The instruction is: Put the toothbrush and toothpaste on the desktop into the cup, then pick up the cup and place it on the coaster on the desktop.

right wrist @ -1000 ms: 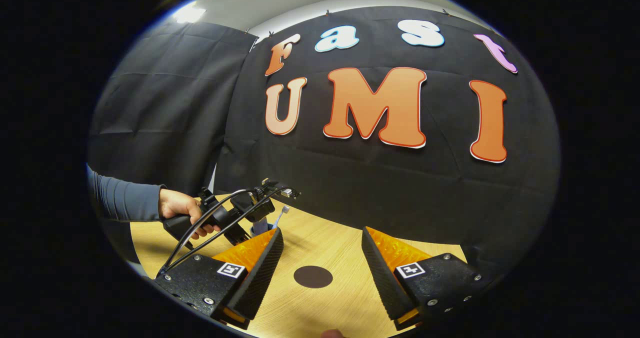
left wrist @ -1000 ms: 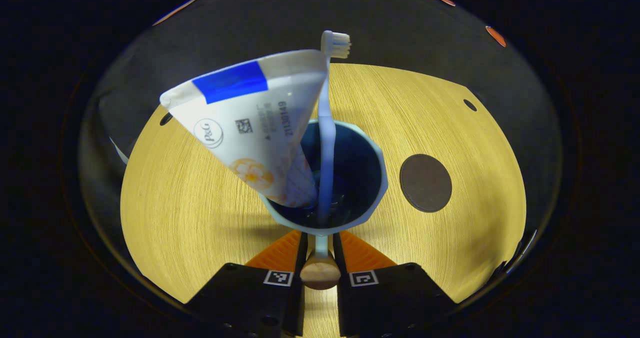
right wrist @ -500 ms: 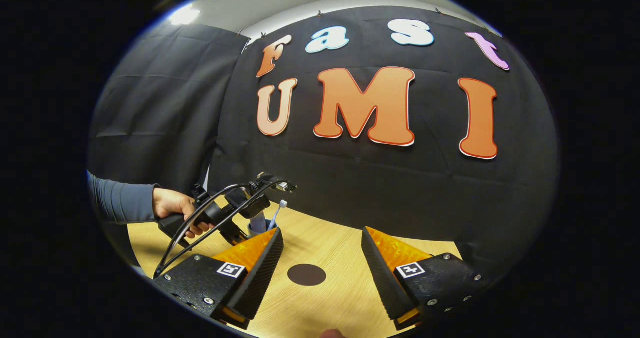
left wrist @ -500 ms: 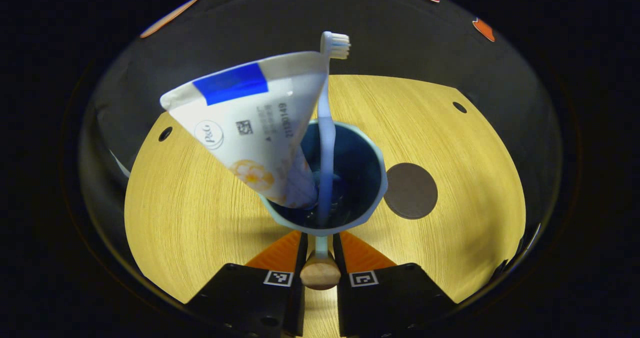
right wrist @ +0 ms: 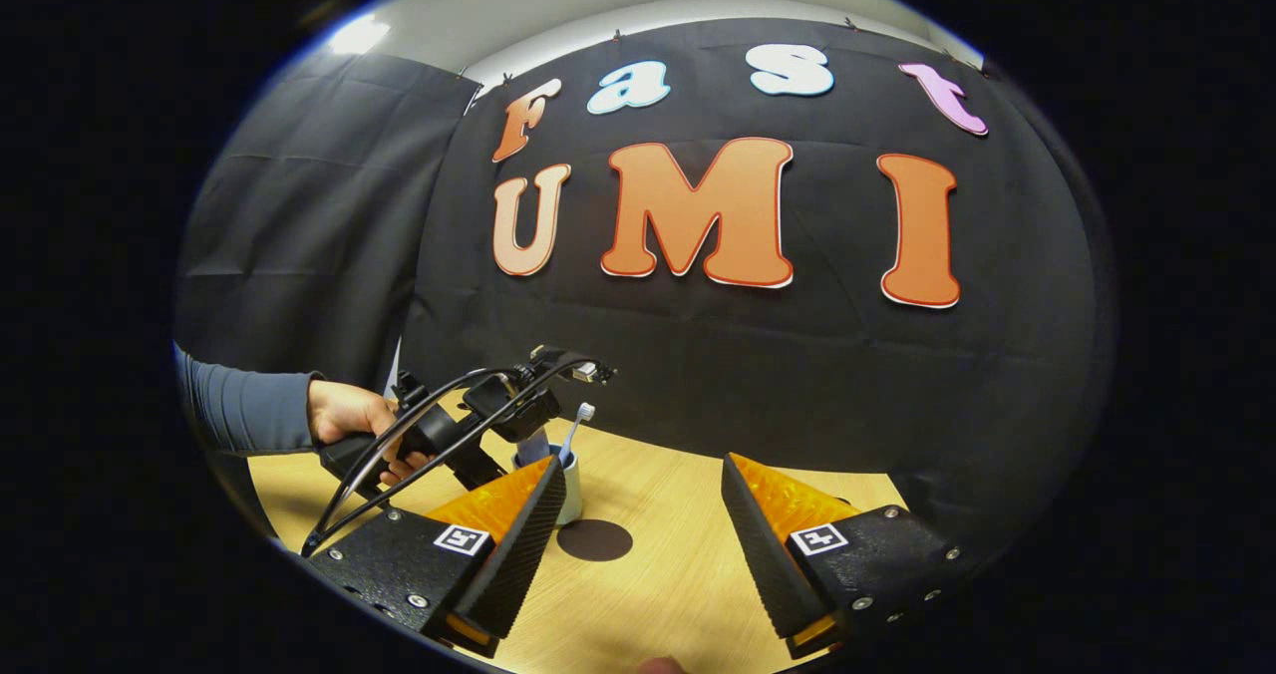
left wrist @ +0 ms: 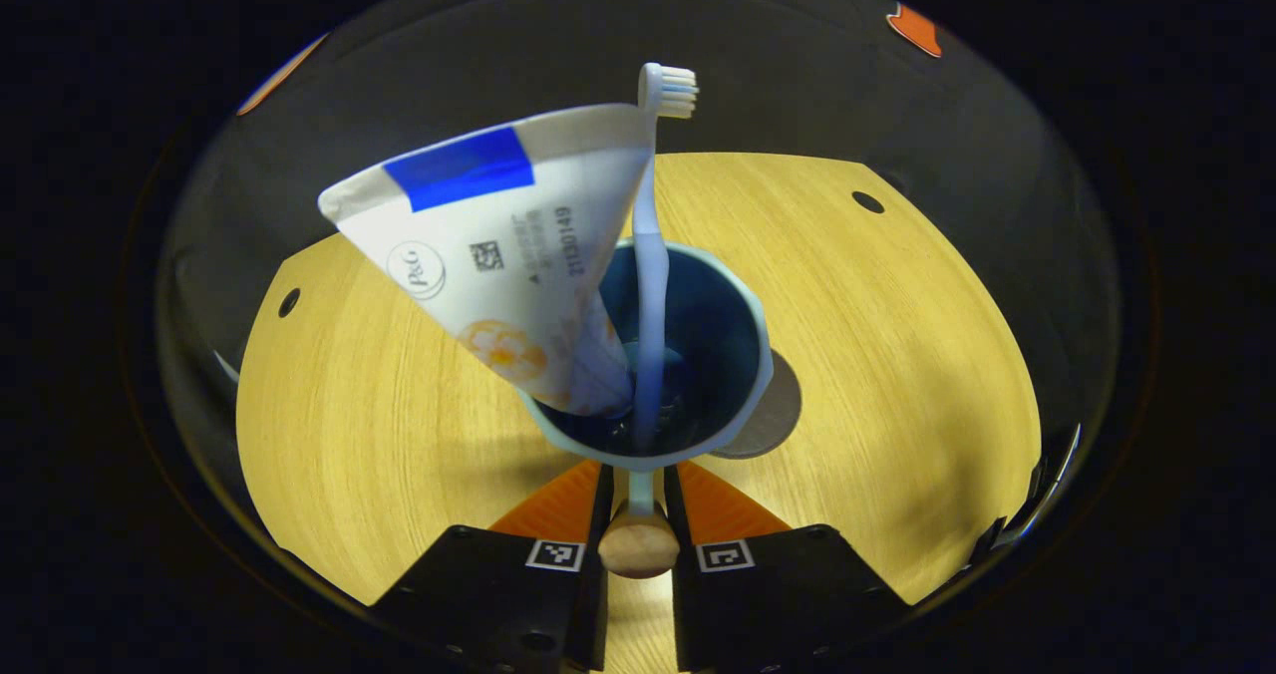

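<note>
two items already in the cup [left wrist: 688, 355]: toothbrush [left wrist: 650, 255] and toothpaste [left wrist: 498, 255], both leaning out over its rim. left gripper [left wrist: 638, 500]: jaws narrow, clamped on the cup's handle, cup apparently lifted. coaster [left wrist: 768, 420]: mid-tabletop, partly hidden behind the cup; in the right gripper view cup [right wrist: 566, 485] just beside coaster [right wrist: 595, 540]. right gripper [right wrist: 638, 524]: jaws wide, empty. left to do: set cup on coaster.

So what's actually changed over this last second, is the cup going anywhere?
Yes. The left gripper, shut on the cup by its handle, has carried it sideways toward the coaster; the cup now overlaps the coaster's edge in the left gripper view. Whether it is set down yet, I cannot tell. The toothbrush and toothpaste stay in the cup, and the right gripper stays open, apart.
</note>
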`<act>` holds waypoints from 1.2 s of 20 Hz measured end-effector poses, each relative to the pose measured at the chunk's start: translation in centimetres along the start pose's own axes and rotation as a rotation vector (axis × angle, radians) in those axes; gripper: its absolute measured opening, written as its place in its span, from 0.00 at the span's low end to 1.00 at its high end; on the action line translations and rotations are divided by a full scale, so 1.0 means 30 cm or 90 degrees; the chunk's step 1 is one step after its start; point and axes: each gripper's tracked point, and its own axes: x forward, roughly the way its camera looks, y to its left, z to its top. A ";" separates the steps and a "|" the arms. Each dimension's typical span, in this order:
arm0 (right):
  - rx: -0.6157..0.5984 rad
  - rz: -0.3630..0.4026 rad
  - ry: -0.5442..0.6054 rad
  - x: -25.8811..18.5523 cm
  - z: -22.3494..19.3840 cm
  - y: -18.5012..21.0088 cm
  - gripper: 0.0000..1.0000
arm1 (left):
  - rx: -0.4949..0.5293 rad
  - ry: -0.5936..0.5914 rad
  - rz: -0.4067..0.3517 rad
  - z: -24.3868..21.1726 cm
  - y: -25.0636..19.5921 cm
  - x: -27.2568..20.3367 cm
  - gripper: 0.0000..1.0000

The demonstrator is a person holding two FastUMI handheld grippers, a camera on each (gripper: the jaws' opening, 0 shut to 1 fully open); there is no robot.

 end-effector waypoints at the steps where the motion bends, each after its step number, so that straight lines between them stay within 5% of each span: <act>1: 0.001 -0.001 0.001 -0.007 -0.003 -0.007 0.94 | 0.006 0.001 -0.005 0.014 -0.041 0.019 0.26; 5: 0.003 -0.020 0.008 -0.033 -0.028 -0.050 0.94 | 0.031 0.005 -0.018 0.025 -0.148 0.143 0.26; 8: 0.019 -0.025 0.012 -0.039 -0.058 -0.066 0.94 | 0.040 0.022 -0.024 -0.031 -0.046 0.228 0.26; 19: 0.040 -0.030 0.045 -0.026 -0.137 -0.094 0.96 | 0.064 0.040 -0.014 -0.003 -0.175 0.320 0.26; 24: 0.039 -0.046 0.047 -0.013 -0.138 -0.097 0.96 | 0.049 0.012 -0.027 0.027 -0.177 0.287 0.39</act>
